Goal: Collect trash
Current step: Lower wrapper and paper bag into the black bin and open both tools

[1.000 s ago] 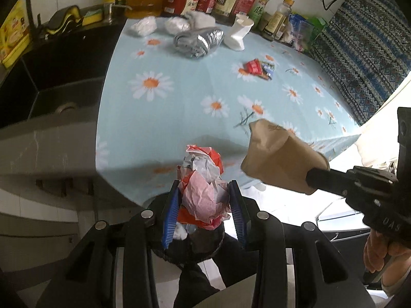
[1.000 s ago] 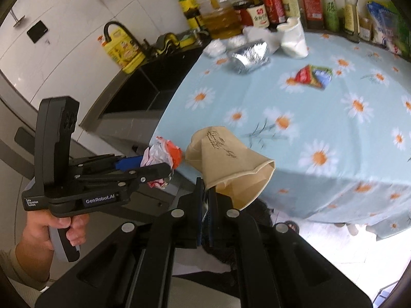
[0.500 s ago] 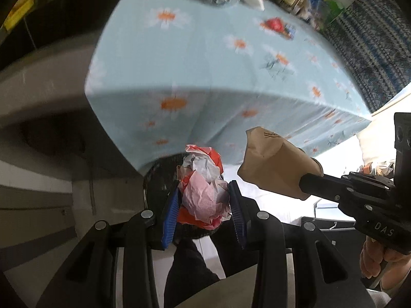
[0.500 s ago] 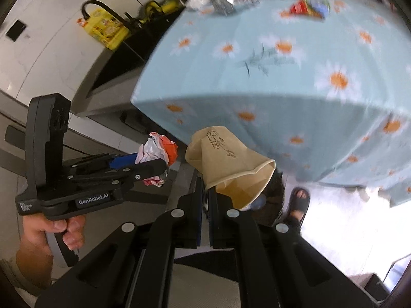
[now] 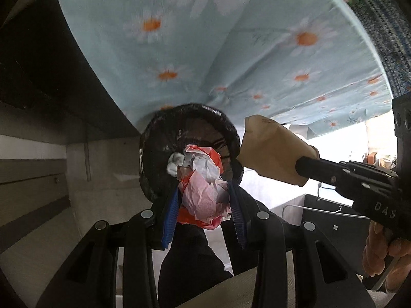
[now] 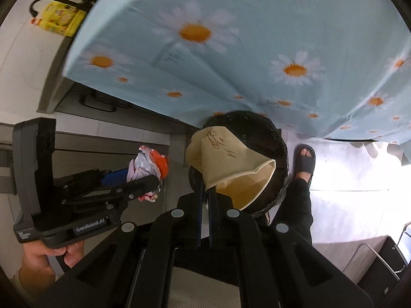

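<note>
My left gripper [image 5: 204, 192] is shut on a crumpled red, pink and white wrapper [image 5: 203, 179] and holds it above a round bin lined with a black bag [image 5: 156, 154]. It also shows in the right wrist view [image 6: 151, 174], where the wrapper [image 6: 149, 165] sits left of the bin [image 6: 281, 159]. My right gripper [image 6: 205, 195] is shut on the rim of a squashed brown paper cup [image 6: 226, 156] over the bin. In the left wrist view the cup [image 5: 274, 154] hangs at the bin's right edge.
The bin stands on the floor under the overhanging light blue daisy tablecloth [image 5: 231, 51]. A grey cabinet [image 5: 33, 166] is at the left. A person's sandalled foot [image 6: 304, 161] stands right of the bin. A yellow bottle [image 6: 59, 18] sits on the counter.
Both grippers have dropped from table height to below the table edge. The bin has come into view under the wrapper and the cup. Both grips are unchanged.
</note>
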